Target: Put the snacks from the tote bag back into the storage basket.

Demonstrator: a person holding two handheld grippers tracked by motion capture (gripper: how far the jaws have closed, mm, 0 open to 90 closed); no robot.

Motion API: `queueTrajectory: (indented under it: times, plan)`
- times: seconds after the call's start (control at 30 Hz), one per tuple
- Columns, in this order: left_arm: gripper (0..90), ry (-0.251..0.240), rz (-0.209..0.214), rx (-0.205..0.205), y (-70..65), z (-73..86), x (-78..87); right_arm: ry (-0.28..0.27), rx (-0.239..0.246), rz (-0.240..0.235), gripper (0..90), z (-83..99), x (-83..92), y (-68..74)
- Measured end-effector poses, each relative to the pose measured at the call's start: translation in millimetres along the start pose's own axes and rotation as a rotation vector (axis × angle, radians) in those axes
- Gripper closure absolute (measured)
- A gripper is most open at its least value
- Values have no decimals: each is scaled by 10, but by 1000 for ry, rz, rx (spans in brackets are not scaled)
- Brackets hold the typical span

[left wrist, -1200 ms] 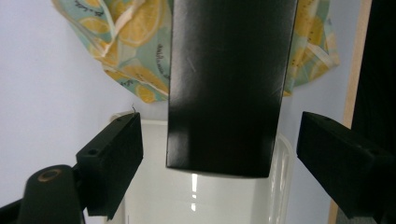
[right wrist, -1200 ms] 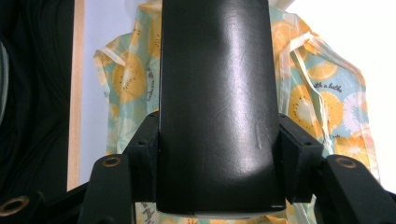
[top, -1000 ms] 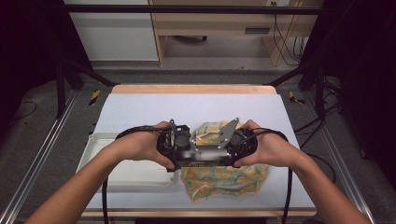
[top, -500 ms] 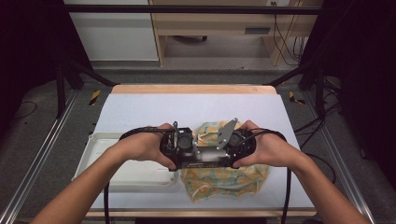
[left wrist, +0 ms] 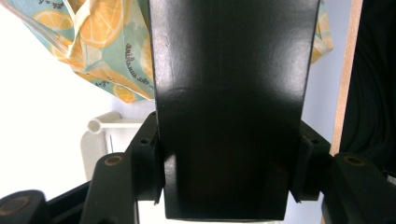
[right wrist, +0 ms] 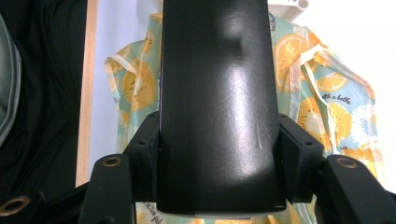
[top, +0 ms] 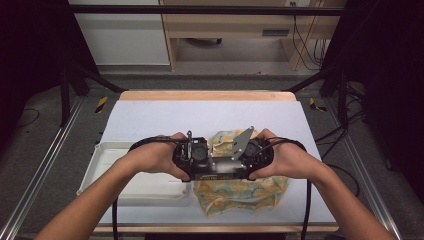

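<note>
Presently you hold a flat black block level between both tools, above the near middle of the table. Your left gripper has just been closing its jaws, and in the left gripper view the block sits between them with the pads against its sides. Your right gripper is clamped on the other end; in the right gripper view its pads press on both sides of the block.

Directly beneath the block lies a crumpled bag printed with orange slices, spreading toward the near edge of the table. A white tray sits just to its left, under your left forearm, its corner next to the bag. The block covers most of both gripper views, hiding much of the bag behind it. The table's wooden edge runs along one side of the right gripper view.
</note>
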State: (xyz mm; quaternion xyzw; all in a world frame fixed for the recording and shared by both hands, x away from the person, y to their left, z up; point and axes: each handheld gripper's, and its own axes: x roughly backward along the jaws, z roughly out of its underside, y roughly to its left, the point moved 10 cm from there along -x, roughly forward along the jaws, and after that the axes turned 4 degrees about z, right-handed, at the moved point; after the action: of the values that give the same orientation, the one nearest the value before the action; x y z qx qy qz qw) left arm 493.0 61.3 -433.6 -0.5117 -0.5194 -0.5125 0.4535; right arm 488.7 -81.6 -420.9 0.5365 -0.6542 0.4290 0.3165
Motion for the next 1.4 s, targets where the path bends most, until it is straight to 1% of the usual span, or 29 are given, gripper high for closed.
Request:
queueTrajectory:
  times: [0.03,0.1,0.17,0.2,0.4,0.5,0.53,0.57,0.6,0.63,0.67,0.7,0.73,0.77,0.83,0.87,0.9,0.93,0.97,1.03,1.07,1.1,1.13,1.17,1.2,1.23,1.27,1.37,1.4]
  plan:
    - [420,-1,-8,3,10,-3,-3,0,-3,1,432,-3,-4,2]
    - [423,4,-7,4,10,0,2,1,-6,4,431,-1,-3,-1]
    - [424,1,-15,4,19,-4,2,5,-8,7,430,1,-1,-2]
    - [425,8,-13,2,18,1,10,5,-9,9,430,1,0,-4]
    - [428,-1,-24,1,32,-3,34,9,-5,12,425,-5,12,-11]
    - [430,-4,-23,-2,31,-5,47,15,-7,14,416,-5,16,-20]
    - [430,-2,-26,-6,32,5,45,19,-15,12,327,-4,21,-22]
    - [430,6,-31,-8,35,17,41,19,-23,13,280,-3,22,-28]
    - [431,6,-31,-8,35,17,41,19,-23,13,280,-3,22,-28]
    - [431,2,-31,-2,34,23,27,18,-29,23,241,0,29,-40]
    - [430,11,-28,-5,34,34,29,-8,-35,64,166,3,56,-69]
    - [430,7,-30,-4,37,41,23,-8,-35,64,166,3,56,-69]
    - [431,6,-29,-4,38,50,23,-23,-57,69,128,31,87,-78]
    - [431,0,-29,0,47,63,28,-35,-84,75,110,47,99,-82]
    - [431,-4,-30,2,57,76,39,-52,-119,100,104,102,133,-97]
    - [431,-5,-28,4,57,84,43,-65,-128,113,96,134,149,-101]
    - [431,-5,-28,4,57,84,43,-65,-128,113,96,134,149,-101]
    - [431,-1,-22,10,54,108,53,-87,-150,137,89,215,193,-101]
    - [431,-5,-26,12,60,116,57,-110,-158,149,87,251,225,-104]
    - [431,-3,-23,16,62,146,79,-167,-202,181,76,317,309,-111]
    - [431,-3,-23,16,62,146,79,-167,-202,181,76,317,309,-111]
    - [431,-4,-25,16,67,165,94,-196,-225,197,72,354,350,-113]
    - [430,-3,-31,19,68,201,117,-234,-267,235,72,453,426,-119]
    - [430,-3,-31,19,68,201,117,-234,-267,235,72,453,426,-119]
    - [430,-4,-37,27,75,244,151,-269,-324,254,71,562,471,-113]
    - [430,-4,-37,27,75,244,151,-269,-324,254,71,562,471,-113]
    - [430,-1,-44,32,93,287,182,-283,-368,277,69,681,472,-104]
    - [431,0,-46,43,102,338,224,-274,-417,295,71,816,421,-90]
    - [430,-9,-50,43,104,347,228,-268,-443,307,76,864,405,-92]
